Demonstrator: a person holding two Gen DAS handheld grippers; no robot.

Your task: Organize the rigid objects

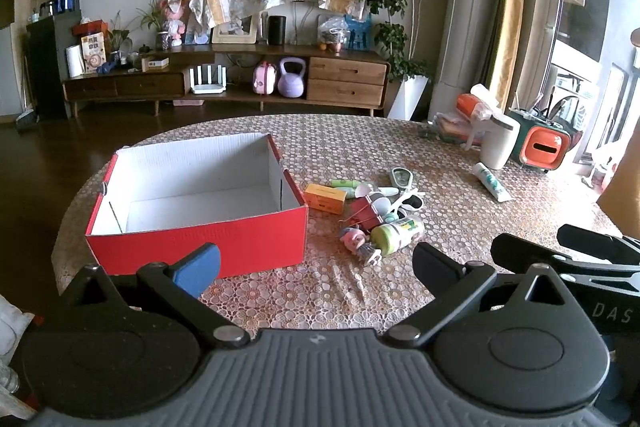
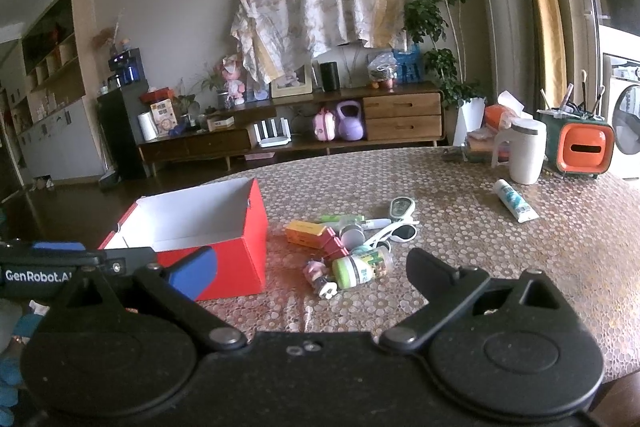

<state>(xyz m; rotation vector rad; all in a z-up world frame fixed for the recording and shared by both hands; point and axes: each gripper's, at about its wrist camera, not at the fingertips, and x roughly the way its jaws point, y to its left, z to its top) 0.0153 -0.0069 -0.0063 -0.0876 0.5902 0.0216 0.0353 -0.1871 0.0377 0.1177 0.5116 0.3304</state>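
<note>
An open red box with a white, empty inside stands on the round table. Right of it lies a pile of small things: an orange carton, a green-capped jar, a small figurine, white sunglasses, a green pen and a small oval device. My left gripper is open, low before the box and the pile, holding nothing. My right gripper is open too, short of the pile.
A white tube lies further right. A white jug and an orange-green holder stand at the table's far right. The patterned cloth behind the pile is bare. A wooden sideboard lines the far wall.
</note>
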